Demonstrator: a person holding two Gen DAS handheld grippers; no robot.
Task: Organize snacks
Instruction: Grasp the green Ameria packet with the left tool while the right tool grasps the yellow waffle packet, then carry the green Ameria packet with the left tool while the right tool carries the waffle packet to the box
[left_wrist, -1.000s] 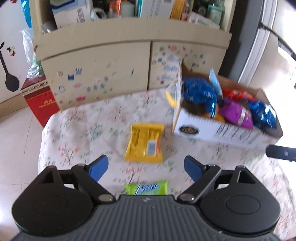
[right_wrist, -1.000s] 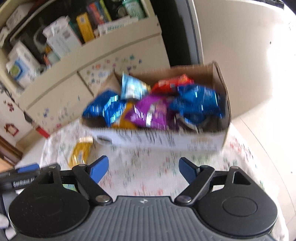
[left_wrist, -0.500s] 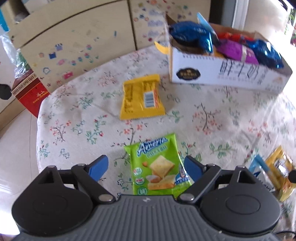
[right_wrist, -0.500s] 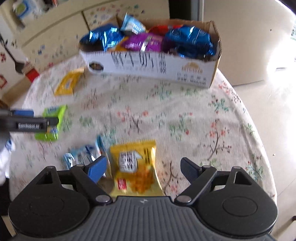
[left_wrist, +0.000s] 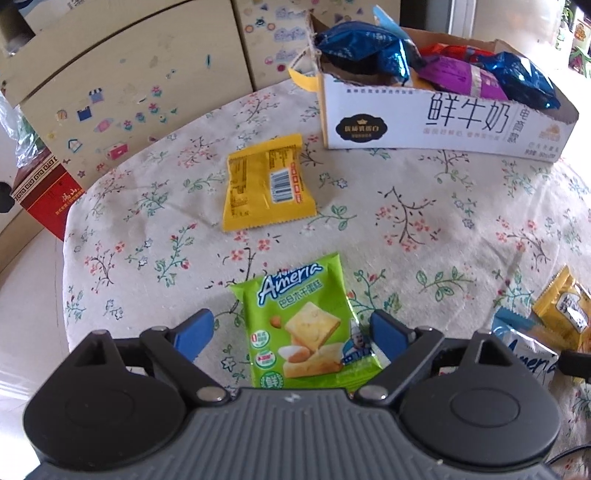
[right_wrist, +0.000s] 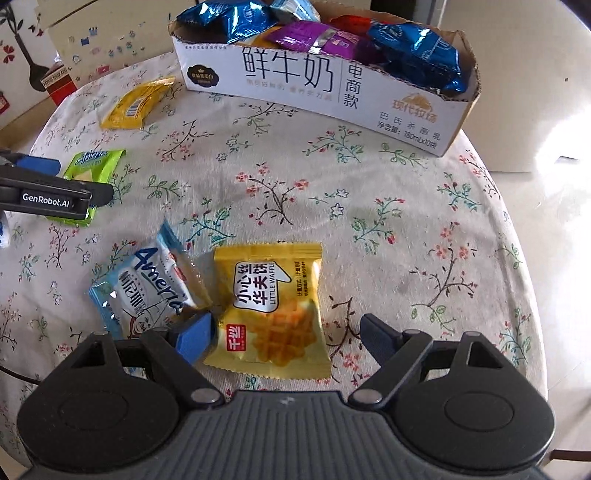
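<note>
On the round table with its flowered cloth (right_wrist: 369, 206), four small snack packets lie loose in front of a white milk carton box (right_wrist: 325, 85) that is filled with blue, purple and red foil snack bags (right_wrist: 413, 48).

Over the near left part of the table, the left gripper (left_wrist: 291, 330) points down at a green Ameria cracker packet (left_wrist: 306, 325), which lies flat on the cloth between the blue fingertips (left_wrist: 194, 332). The jaws stand wide and are opening; the right-hand tip sits just beside the packet's edge, the left-hand tip stands apart from it, and neither presses on it. Beyond this packet, a yellow packet with a barcode (left_wrist: 266, 182) lies face down, near the box's left end.

Nearer the right side, the right gripper (right_wrist: 286, 334) hangs over a yellow Little Waffle packet (right_wrist: 273, 314), whose lower part lies between the tips. Its jaws are wide and closing, with a gap between the right-hand tip and the packet; the left-hand tip is at the packet's edge. Just left of the waffle packet, touching it, lies a pale blue Ameria packet (right_wrist: 144, 291).

Behind the table stands a cabinet with stickers (left_wrist: 122, 92), and a red box (left_wrist: 44, 192) sits on the floor beside it.
</note>
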